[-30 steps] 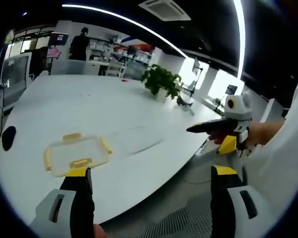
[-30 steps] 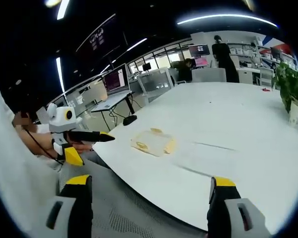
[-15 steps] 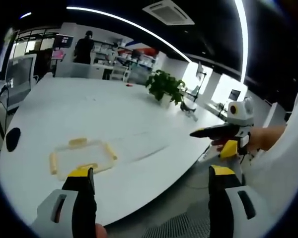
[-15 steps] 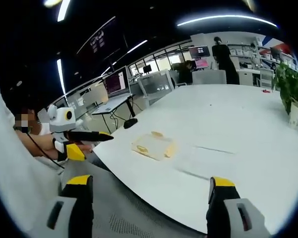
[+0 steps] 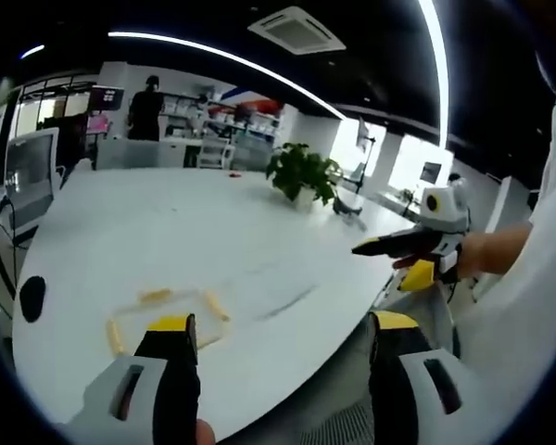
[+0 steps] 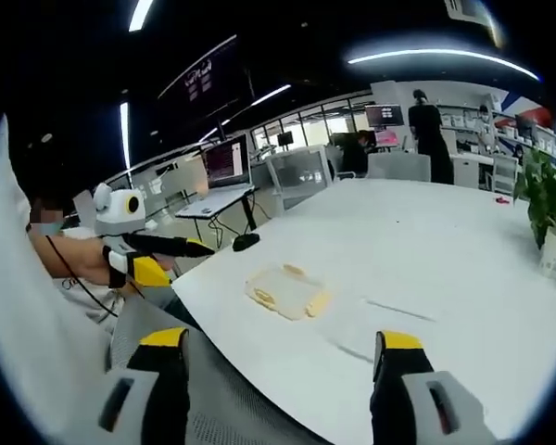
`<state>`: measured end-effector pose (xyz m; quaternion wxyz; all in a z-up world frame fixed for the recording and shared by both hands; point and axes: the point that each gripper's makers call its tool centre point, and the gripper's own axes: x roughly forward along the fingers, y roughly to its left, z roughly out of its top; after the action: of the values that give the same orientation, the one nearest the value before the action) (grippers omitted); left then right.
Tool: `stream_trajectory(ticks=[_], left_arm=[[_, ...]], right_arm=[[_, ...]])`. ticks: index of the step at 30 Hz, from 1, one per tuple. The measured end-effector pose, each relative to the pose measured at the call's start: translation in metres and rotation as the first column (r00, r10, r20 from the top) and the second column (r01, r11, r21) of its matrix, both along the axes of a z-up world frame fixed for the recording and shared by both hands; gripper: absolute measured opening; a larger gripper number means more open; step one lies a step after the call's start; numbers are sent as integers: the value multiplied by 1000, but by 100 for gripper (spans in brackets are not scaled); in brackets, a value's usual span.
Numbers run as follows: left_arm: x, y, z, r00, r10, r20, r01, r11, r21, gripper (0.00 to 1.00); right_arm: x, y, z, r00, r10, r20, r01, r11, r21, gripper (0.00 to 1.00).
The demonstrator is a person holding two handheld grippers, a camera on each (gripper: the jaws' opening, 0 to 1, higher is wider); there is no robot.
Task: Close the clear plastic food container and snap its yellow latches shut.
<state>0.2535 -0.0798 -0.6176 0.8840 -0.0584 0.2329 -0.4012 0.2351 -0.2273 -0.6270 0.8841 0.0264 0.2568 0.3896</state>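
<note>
A clear flat food container with yellow latches lies on the white table near its front edge, just beyond my left jaw tip in the left gripper view. My left gripper is open and holds nothing. In the right gripper view the same container lies farther off, near the table's left edge. My right gripper is open and apart from it. My right gripper also shows in the left gripper view, in a hand off the table's right side. My left gripper shows in the right gripper view, off the table's left edge.
A potted plant stands at the far side of the table. A dark round object sits at the table's left edge. Desks, monitors and chairs stand behind. A person stands far back. Grey floor lies below the table edge.
Both views have shifted with the hands: the container now sits lower and closer to my left jaw tip in the left gripper view. Both grippers stay open; the container has not moved.
</note>
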Motion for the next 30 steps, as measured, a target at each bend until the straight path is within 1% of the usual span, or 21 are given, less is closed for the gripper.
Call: stream_trajectory(ticks=[3,5,7,9,11,19,22,25,26,28,30], left_arm=[[4,2,2,1000,-8,14,8,1000,13,71],[7,5,1,1000,-8,30,8,999,32,66],[10,7,2,1000,-7,28,6,1000,31,64],[13,9,3,999,-5,38,4,1000,27,64],[16,11,3,999,-11,43,9,999,41,62],[23,16,1,999,-24,46,21,998,56,60],[27,20,-2,997,-43,60,38,996,85,59],[31,25,-4,997,-45,58,40,995,90,59],[33,26,-5,997,-47,59,42,995,92,59],[34,29,-7,996,-60,66,53,992,113,57],[36,31,-8,995,-69,69,61,991,120,57]], right_arm=[[5,5,2,1000,11,-3,-11,1000,0,82],[7,8,2,1000,21,4,-21,1000,-10,82],[10,12,2,999,32,8,-32,999,-14,82],[13,15,3,999,37,12,-37,999,-16,82],[17,16,3,999,37,13,-37,999,-21,82],[32,18,-2,999,47,20,-46,998,-46,82],[40,21,-2,997,61,48,-57,995,-77,79],[45,27,-1,996,70,46,-66,995,-74,78],[47,30,0,996,77,54,-73,994,-78,77],[51,32,-1,993,91,70,-83,991,-104,74],[55,35,-2,993,97,71,-88,989,-120,73]])
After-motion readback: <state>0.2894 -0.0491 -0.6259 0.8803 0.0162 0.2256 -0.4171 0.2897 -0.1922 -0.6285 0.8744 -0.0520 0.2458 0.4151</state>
